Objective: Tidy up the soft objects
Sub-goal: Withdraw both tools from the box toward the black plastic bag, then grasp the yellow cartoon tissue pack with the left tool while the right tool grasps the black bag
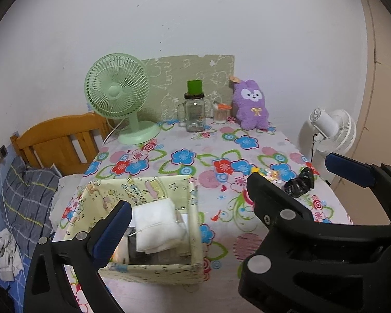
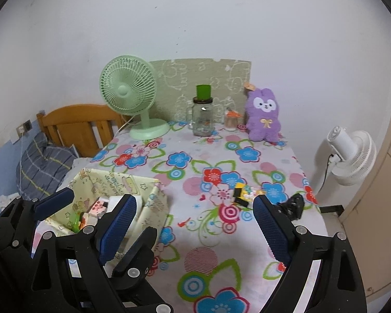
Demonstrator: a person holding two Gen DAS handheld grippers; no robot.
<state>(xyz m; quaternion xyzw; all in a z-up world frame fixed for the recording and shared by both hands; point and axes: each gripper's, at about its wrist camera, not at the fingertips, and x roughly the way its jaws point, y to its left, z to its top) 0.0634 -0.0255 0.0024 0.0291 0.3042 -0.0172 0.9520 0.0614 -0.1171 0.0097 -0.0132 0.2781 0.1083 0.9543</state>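
Note:
A cream printed fabric basket (image 1: 148, 268) stands at the near left of the flowered table and holds a white folded cloth (image 1: 156, 227); the right wrist view shows small toys in the basket (image 2: 153, 203) too. A purple plush bunny (image 1: 251, 104) (image 2: 264, 114) sits upright at the far wall. A black crumpled piece (image 1: 299, 185) (image 2: 293, 204) and a small yellow and black item (image 2: 243, 194) lie near the right edge. My left gripper (image 1: 193, 224) hangs open over the basket's right side. My right gripper (image 2: 194, 200) is open just beside it, empty, their inner fingers overlapping.
At the back stand a green desk fan (image 1: 117, 94), a glass jar mug with a green cup on top (image 1: 194, 112) and a small orange-lidded jar (image 1: 220, 113). A white fan (image 1: 331, 130) stands off the table's right edge. A wooden headboard (image 1: 60, 140) and bed lie left.

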